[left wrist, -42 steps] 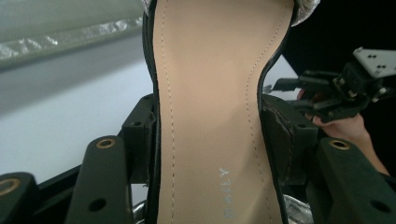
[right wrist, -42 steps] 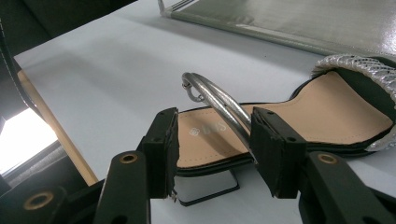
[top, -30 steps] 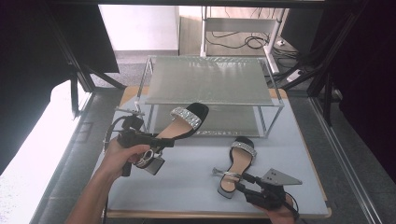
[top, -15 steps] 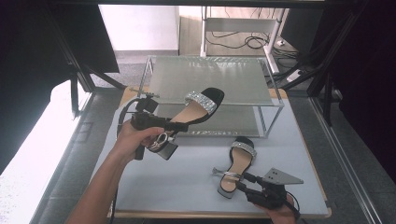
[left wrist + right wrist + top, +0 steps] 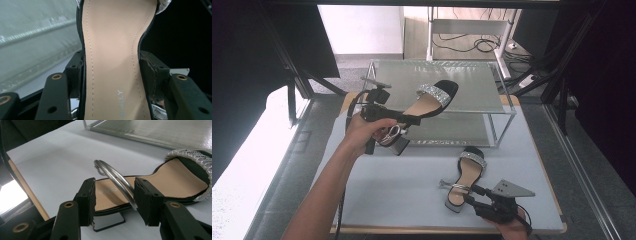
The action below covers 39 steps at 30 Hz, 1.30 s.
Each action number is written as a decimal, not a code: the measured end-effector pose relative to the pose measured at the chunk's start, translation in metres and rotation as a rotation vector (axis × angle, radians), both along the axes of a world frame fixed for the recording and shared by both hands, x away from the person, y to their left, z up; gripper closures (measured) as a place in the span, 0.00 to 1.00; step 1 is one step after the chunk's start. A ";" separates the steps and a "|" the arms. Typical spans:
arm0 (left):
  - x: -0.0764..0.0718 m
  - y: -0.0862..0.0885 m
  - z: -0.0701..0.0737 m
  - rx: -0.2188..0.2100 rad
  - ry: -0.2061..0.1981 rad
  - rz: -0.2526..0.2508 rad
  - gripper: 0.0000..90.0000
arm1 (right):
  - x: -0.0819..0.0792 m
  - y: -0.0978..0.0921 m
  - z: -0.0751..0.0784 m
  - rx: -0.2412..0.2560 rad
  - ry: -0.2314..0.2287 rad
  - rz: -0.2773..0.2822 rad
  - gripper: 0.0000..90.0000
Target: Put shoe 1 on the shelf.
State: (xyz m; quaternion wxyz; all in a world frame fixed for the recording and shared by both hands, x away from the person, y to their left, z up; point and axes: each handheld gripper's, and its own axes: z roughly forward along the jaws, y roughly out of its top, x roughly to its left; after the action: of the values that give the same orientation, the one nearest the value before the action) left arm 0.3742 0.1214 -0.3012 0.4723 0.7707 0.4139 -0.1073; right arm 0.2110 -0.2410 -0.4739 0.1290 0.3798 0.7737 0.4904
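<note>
By the tabletop's near edge the right gripper (image 5: 473,196) holds its jaws apart around the lying sandal's (image 5: 466,175) ankle ring, while farther off the left gripper (image 5: 404,120), clamped on the other sandal (image 5: 432,99), carries it toward the rack's (image 5: 477,95) top shelf, seemingly to be set down next.

One sandal (image 5: 432,100) hangs above the rack (image 5: 492,107); the other sandal (image 5: 467,172) lies before it.

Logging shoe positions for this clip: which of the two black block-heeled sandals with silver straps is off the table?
The black sandal clamped in the left gripper, raised before the glass shelf rack; the second sandal lies flat by the right gripper.
</note>
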 end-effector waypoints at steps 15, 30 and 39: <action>0.038 -0.005 0.010 -0.021 0.024 0.069 0.49 | 0.000 0.005 0.000 -0.005 0.000 0.011 0.56; 0.070 -0.014 0.023 0.051 0.033 0.142 0.49 | 0.001 0.004 0.000 -0.002 -0.001 0.007 0.56; 0.097 -0.021 0.028 0.037 0.055 0.179 0.49 | 0.005 0.006 0.000 0.001 -0.002 0.013 0.56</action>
State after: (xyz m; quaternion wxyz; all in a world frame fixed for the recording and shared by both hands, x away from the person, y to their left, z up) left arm 0.4713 0.1007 -0.2734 0.4542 0.7360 0.4958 -0.0783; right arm 0.2156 -0.2346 -0.4739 0.1264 0.3745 0.7758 0.4919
